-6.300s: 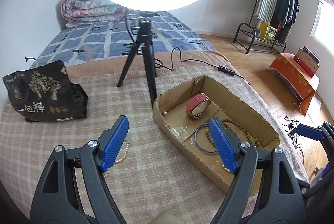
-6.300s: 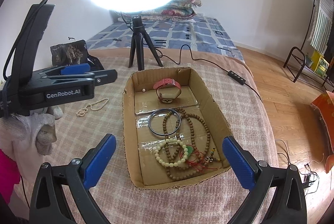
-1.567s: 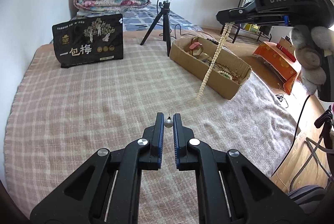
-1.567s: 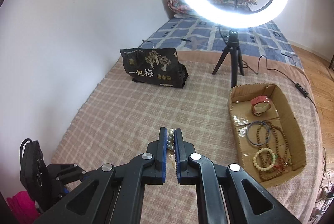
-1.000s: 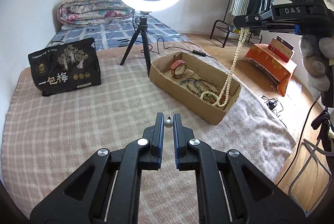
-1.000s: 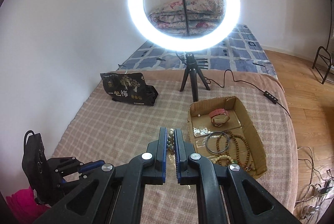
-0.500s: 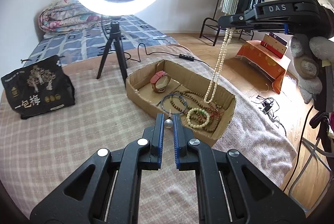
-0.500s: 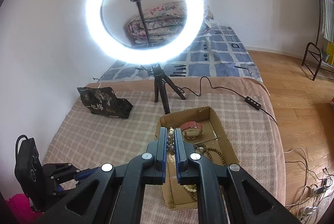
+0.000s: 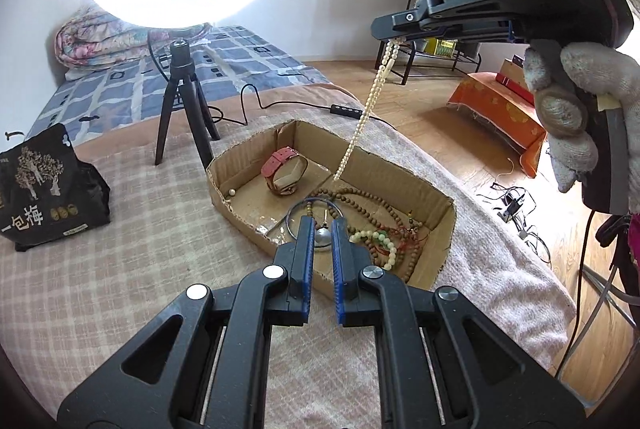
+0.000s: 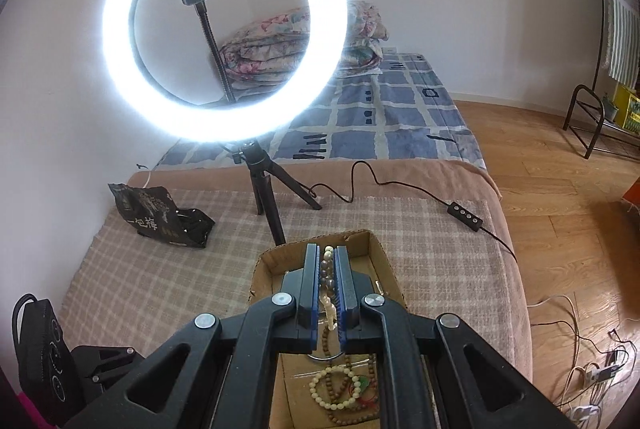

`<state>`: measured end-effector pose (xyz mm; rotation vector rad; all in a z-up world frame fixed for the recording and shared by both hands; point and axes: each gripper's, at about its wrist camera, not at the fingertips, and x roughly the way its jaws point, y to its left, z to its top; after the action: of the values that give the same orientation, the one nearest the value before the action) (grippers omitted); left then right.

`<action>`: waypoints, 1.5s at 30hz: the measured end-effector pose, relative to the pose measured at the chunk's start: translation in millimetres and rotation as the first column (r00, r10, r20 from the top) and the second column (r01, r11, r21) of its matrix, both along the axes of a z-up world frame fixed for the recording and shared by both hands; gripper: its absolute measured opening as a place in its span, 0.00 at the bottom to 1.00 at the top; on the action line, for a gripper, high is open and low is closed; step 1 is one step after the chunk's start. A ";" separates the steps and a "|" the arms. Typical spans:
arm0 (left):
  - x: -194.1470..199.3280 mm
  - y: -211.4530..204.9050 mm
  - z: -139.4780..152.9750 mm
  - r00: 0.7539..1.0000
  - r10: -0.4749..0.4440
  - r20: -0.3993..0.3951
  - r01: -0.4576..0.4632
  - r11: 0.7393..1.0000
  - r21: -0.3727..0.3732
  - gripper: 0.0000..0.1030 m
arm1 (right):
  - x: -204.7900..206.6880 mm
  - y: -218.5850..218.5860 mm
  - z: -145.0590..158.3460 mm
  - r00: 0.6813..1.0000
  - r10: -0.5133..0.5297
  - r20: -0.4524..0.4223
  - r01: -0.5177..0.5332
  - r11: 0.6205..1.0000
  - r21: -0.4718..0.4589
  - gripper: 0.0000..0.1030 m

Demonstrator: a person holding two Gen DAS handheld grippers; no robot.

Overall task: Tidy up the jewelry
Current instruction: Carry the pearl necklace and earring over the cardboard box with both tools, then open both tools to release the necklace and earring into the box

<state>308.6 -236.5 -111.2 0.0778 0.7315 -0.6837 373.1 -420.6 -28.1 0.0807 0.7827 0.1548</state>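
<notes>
Two views are giving different halves of the scene. Left wrist view is showing the right gripper [image 9: 394, 39] from outside, raised above the cardboard box [image 9: 442, 199], its fingers pinching the top of a pearl necklace [image 9: 362, 119] that is hanging down in a doubled cream strand, its lower end dangling inside the box near the red-strapped watch [image 9: 285, 176]; a gloved hand [image 9: 578, 117] is holding that tool. Same view is showing the left gripper [image 9: 322, 235] clamping a small silvery bead with a thin pin standing up from it, positioned over the near edge of the box. Right wrist view is looking down its own closed fingers, pearls [image 10: 329, 271] sandwiched between the blue pads, strand dropping below them; from here the watch is hidden, but the pale bead bracelet [image 10: 336, 387] and brown wooden beads are showing on the box floor. Ring light [image 10: 224, 37] on its tripod is glowing behind the box, and a black printed bag [image 10: 158, 215] is sitting on the checked blanket [image 10: 152, 277] well to the left.
</notes>
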 end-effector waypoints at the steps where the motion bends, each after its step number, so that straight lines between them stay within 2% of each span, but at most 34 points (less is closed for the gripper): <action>1: 2.2 -1.7 -0.9 1.000 0.001 0.000 -0.001 1.000 0.001 0.06 | 2.4 -0.2 -1.2 1.000 -0.002 0.000 0.002 1.000 -0.004 0.04; 17: 22.1 -28.4 -19.5 1.000 -0.003 -0.005 0.004 1.000 0.020 0.06 | 40.3 -7.7 -37.8 0.998 -0.026 -0.059 0.022 0.997 -0.071 0.04; 33: 18.7 -35.6 -21.5 1.000 -0.014 0.015 0.013 0.999 0.044 0.06 | 47.6 -10.7 -65.1 0.994 -0.011 -0.109 0.009 1.000 -0.022 0.05; 34: 18.3 -36.1 -21.6 1.000 -0.013 0.016 0.012 0.999 0.046 0.07 | 47.4 -11.2 -65.6 0.994 -0.012 -0.111 0.010 1.000 -0.015 0.08; 37: 18.4 -37.6 -22.2 1.000 -0.010 0.019 0.009 0.999 0.053 0.07 | 46.4 -12.2 -65.5 0.994 -0.019 -0.107 0.019 1.000 -0.005 0.28; 39: 17.9 -38.0 -22.2 1.000 -0.010 0.019 0.009 0.998 0.055 0.25 | 46.2 -12.2 -65.7 0.994 -0.019 -0.109 0.019 1.000 -0.007 0.30; 40: 17.3 -37.4 -21.6 1.000 -0.009 0.023 0.008 0.999 0.050 0.45 | 46.0 -11.9 -66.0 0.994 -0.023 -0.111 0.021 1.000 -0.012 0.35; 41: 16.1 -36.4 -20.5 0.999 -0.009 0.032 0.007 0.999 0.041 0.53 | 45.5 -11.5 -66.3 0.993 -0.027 -0.113 0.026 1.000 -0.017 0.50; 43: 13.4 -35.2 -18.2 0.999 -0.005 0.048 0.003 0.999 0.036 0.55 | 43.5 -9.6 -66.1 0.994 -0.033 -0.102 0.030 0.999 -0.028 0.71; 45: 12.5 -35.7 -17.4 0.999 -0.005 0.049 0.003 0.999 0.042 0.63 | 41.2 -7.4 -65.3 0.995 -0.040 -0.089 0.036 0.998 -0.046 0.80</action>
<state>321.1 -272.2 -128.6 0.1336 0.6986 -0.6680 414.3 -428.1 -93.4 0.0610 0.8735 0.0978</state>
